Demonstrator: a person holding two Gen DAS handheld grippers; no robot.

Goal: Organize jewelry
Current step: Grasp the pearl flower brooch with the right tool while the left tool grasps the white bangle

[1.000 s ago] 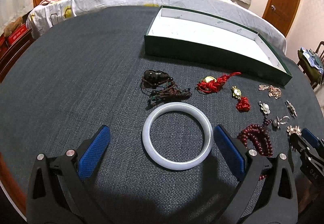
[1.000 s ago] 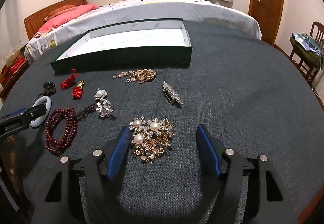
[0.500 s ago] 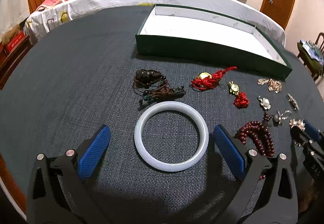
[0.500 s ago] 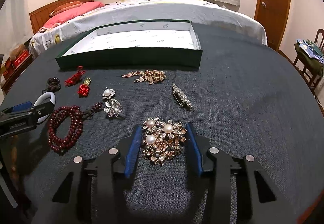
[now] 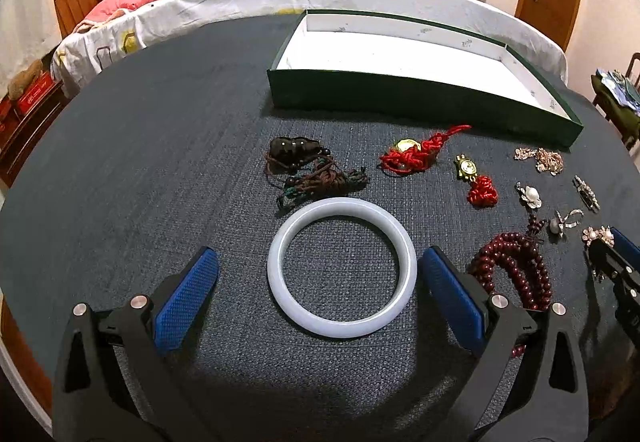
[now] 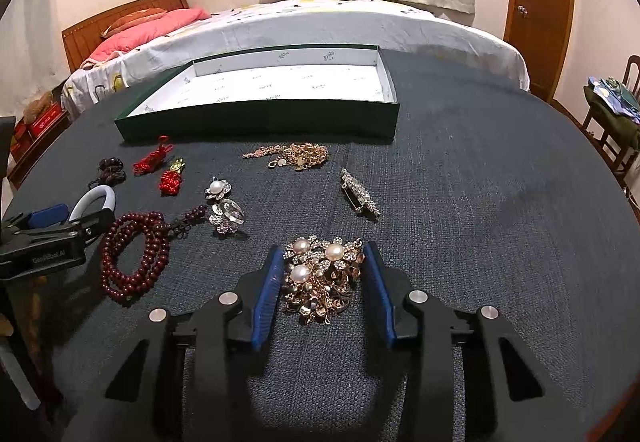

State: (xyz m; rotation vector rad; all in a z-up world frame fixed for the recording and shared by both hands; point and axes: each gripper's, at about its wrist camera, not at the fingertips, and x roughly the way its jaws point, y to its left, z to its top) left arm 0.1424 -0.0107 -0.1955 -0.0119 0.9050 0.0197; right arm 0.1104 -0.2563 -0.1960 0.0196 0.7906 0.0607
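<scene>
A white jade bangle (image 5: 280,262) lies flat on the dark table cloth between the wide-apart blue pads of my left gripper (image 5: 320,258), which is open; the right pad (image 5: 448,298) stands just beside the bangle's rim. My right gripper (image 6: 323,252) has its jaws closing on a gold and pearl flower cluster (image 6: 320,274), with both pads against its sides on the cloth. The green box (image 6: 256,122) with a white lining stands behind the jewelry, with nothing in it.
Between the two grippers lie dark red prayer beads (image 6: 132,250), a pearl brooch (image 6: 218,190) and a ring (image 6: 228,216). A gold chain (image 6: 296,156), a rhinestone bar (image 6: 360,194), red knot charms (image 5: 416,156) and a dark cord pendant (image 5: 308,170) lie before the box. A bed stands beyond.
The right gripper's jaws have narrowed from wide apart to touching the pearl cluster's sides. The left gripper stays open around the bangle, its view shifted slightly.
</scene>
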